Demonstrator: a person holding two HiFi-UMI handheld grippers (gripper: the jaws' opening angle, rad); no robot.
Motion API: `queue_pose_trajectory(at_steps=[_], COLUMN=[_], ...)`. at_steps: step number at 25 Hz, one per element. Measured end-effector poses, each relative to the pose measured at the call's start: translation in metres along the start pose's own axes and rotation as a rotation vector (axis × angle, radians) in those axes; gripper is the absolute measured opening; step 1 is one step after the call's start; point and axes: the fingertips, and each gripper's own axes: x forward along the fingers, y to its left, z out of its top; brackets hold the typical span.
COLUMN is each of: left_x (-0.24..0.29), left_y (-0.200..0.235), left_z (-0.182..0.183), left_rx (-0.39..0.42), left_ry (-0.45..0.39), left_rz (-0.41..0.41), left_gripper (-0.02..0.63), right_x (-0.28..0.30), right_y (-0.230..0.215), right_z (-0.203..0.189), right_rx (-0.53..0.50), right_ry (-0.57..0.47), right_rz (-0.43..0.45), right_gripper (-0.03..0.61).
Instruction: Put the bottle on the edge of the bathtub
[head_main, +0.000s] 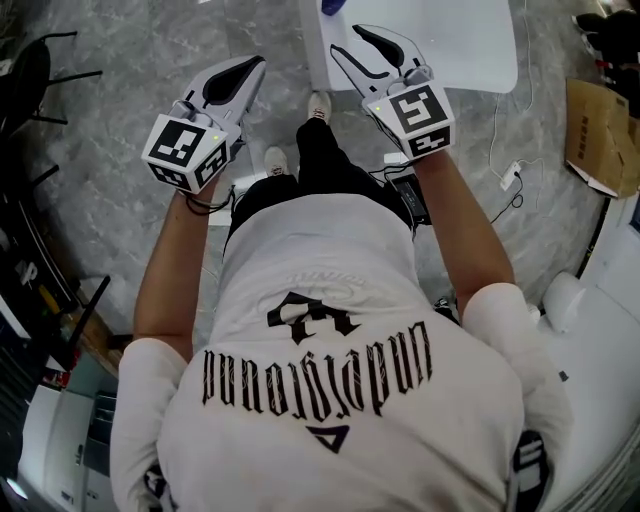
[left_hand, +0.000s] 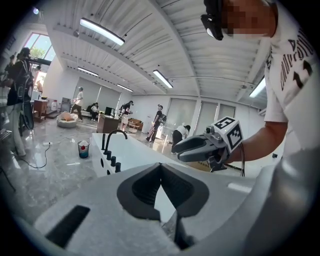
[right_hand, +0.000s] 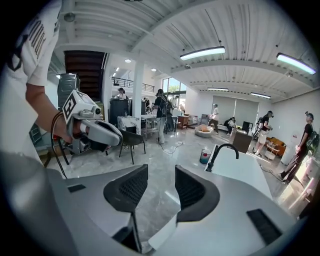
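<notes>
A small blue bottle (right_hand: 205, 156) with a white top stands on the grey floor by the faucet end of the white bathtub (right_hand: 245, 172). It also shows in the left gripper view as the bottle (left_hand: 83, 149) left of the bathtub (left_hand: 135, 152), and as a blue bit (head_main: 333, 6) at the top edge of the head view. My left gripper (left_hand: 160, 166) is shut and holds nothing; it hangs in the air over the floor (head_main: 256, 64). My right gripper (right_hand: 161, 176) is open and empty, near the tub's corner (head_main: 346, 40). Both grippers are well short of the bottle.
A black faucet (right_hand: 223, 149) rises from the tub's rim. A black chair (right_hand: 131, 140) stands on the floor to the left. A cardboard box (head_main: 600, 138) and a cable with a plug (head_main: 510, 176) lie to the right. Several people stand far back in the hall.
</notes>
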Motion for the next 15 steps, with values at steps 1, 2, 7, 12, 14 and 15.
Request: queue_pose_trajectory(at_steps=[1, 2, 7, 12, 14, 15], left_x=[-0.006, -0.012, -0.044, -0.07, -0.077, -0.081], left_y=[-0.003, -0.006, -0.025, -0.044, -0.05, -0.053], left_z=[0.002, 0.004, 0.021, 0.048, 0.058, 0.062], left_rx=[0.005, 0.011, 0.03, 0.068, 0.077, 0.082], left_ry=[-0.002, -0.004, -0.04, -0.077, -0.089, -0.095], left_rz=[-0.002, -0.005, -0.027, -0.055, -0.058, -0.059], left_gripper=[0.015, 0.015, 0.015, 0.015, 0.015, 0.015], right_x=[-0.005, -0.011, -0.036, -0.063, -0.075, -0.081], right_y=[0.005, 0.011, 0.035, 0.048, 0.052, 0.054], right_z=[0.004, 0.007, 0.023, 0.044, 0.054, 0.058], right_rx=[0.001, 0.001, 0.004, 0.009, 0.019, 0.019], right_ry=[-0.006, -0.011, -0.034, -0.068, -0.089, -0.1], right_rz=[-0.001, -0.002, -0.015, -0.039, -0.043, -0.045], right_gripper=[0.173, 0.173, 0.167, 0.155, 0.149, 0.143])
